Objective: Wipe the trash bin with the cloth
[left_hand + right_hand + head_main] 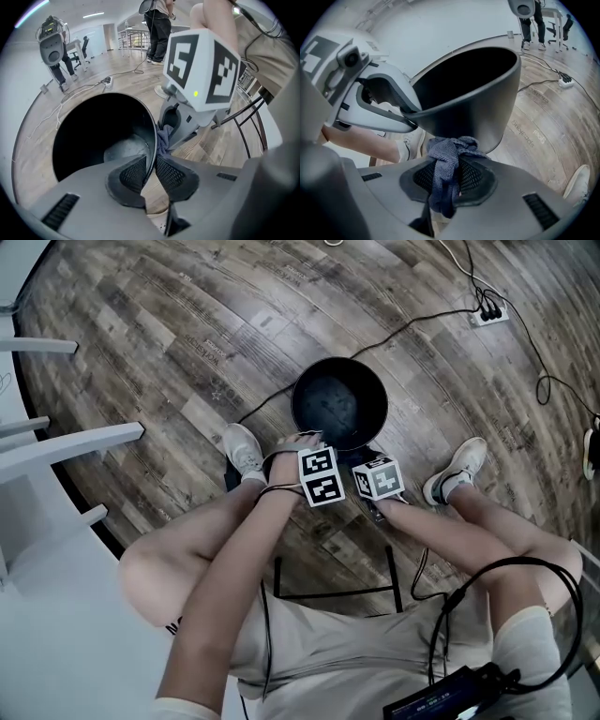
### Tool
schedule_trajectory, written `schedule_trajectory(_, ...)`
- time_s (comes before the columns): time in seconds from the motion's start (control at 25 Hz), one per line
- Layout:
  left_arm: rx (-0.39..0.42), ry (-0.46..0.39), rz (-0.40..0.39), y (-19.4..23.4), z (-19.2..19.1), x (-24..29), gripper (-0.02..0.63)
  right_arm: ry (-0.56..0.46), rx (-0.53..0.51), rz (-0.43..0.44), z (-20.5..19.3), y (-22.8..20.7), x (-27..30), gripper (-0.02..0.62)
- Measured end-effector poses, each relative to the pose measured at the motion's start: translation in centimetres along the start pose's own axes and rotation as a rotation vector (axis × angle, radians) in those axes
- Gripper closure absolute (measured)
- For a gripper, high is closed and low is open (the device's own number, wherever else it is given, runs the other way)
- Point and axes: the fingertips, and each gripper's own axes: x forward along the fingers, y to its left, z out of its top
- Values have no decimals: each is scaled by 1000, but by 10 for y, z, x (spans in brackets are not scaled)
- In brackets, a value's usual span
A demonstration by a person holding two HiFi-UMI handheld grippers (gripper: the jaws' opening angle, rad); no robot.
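Black plastic trash bin [339, 404] looks light and stiff: left claw [151, 171] pinches its thin rim (best hold), right claw [445, 180] clamps the soft cloth [446, 157].

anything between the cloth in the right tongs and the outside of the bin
Nothing visible. The cloth in the right tongs sits against the trash bin outer wall, apparently touching it. The left tongs clamp the rim off to one side, clear of the cloth.
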Motion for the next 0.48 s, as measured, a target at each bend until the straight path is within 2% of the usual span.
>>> schedule_trajectory(0.2,11,0,1,1,1,0,535,13,-6,-16,-9,-11,26,518)
schedule_trajectory(0.48,23,-2,3,0,1,0,537,18,-94,-18,-22,-23,61,518)
